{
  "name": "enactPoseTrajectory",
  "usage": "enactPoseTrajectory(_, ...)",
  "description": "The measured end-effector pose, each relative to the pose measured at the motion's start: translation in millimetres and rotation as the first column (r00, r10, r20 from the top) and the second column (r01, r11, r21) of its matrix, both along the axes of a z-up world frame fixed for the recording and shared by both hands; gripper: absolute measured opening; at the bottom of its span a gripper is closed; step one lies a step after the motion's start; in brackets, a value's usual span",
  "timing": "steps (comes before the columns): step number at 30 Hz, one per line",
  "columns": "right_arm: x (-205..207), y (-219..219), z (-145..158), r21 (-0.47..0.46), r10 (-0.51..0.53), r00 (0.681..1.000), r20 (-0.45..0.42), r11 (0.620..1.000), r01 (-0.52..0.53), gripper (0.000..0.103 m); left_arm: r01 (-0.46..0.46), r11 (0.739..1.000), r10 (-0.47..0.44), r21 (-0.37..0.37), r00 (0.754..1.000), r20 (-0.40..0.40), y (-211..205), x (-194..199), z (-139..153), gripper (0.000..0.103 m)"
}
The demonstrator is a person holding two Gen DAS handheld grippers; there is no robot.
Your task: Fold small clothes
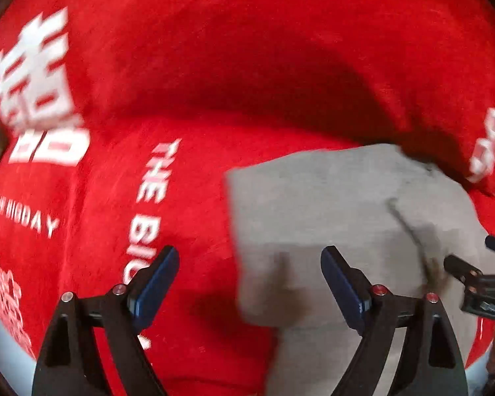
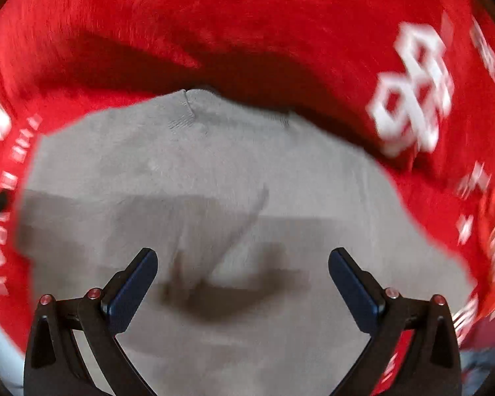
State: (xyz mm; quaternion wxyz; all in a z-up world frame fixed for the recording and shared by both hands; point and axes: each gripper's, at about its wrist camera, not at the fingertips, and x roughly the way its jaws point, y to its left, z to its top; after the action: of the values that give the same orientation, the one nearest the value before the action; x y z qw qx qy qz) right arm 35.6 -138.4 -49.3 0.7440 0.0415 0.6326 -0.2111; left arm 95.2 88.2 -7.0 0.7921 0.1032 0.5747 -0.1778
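**Both jaws wide open over grey garment, nothing gripped**

Left gripper point(image 1: 250, 283): jaws spread wide, nothing between the pads. It points steeply down, straddling the left edge of the grey garment point(image 1: 340, 217): the left finger is over red cloth, the right finger over grey fabric. Can't tell whether the fingertips touch the fabric; the frame is motion-blurred.

Right gripper point(image 2: 243, 285): jaws also wide apart, empty. It points steeply down over the middle of the garment point(image 2: 214, 171). A dark shadow lies on the fabric between and just beyond the fingers.

The garment is a small grey knit piece lying mostly flat, with a diagonal crease running through it. In the right wrist view a ribbed hem or cuff shows at its far edge, next to a raised fold in the red cloth.

Underneath is a red cloth point(image 1: 214, 66) printed with white characters and the text "THE BIGDAY"; it covers the surface all around and bunches into a shadowed ridge behind the garment.

In the left wrist view the right gripper's fingers enter from the right edge, over the garment's right part.
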Motion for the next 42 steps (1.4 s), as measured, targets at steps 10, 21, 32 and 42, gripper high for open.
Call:
enactPoseTrajectory(10,-27.2,-76.1,6.5,0.375,-0.25,0.931,0.267,0.917,0.139,0.012,-0.063,0.998,0.064,0.024,0.997,-0.046,6.4,5.5,-18.7,0.088)
enactPoseTrajectory(21,-123.1,-129.0,-12.1,0.572,-0.594,0.793,0.136,0.701,0.427,0.066,-0.044,0.992,0.047,0.121,0.999,-0.023,-3.8,14.6,-27.1,0.088)
enactPoseTrajectory(32,23.3,-67.4,-28.9,0.321,-0.29,0.948,0.128,0.917,0.237,0.01,-0.103,0.988,0.111,0.115,0.992,-0.06,-17.5,22.2,-41.1,0.088)
enactPoseTrajectory(42,-120.8,-129.6,-45.2,0.668,-0.701,0.692,0.172,0.6,0.442,0.028,-0.075,0.989,0.08,0.13,0.996,-0.036,1.0,18.6,-34.6,0.088)
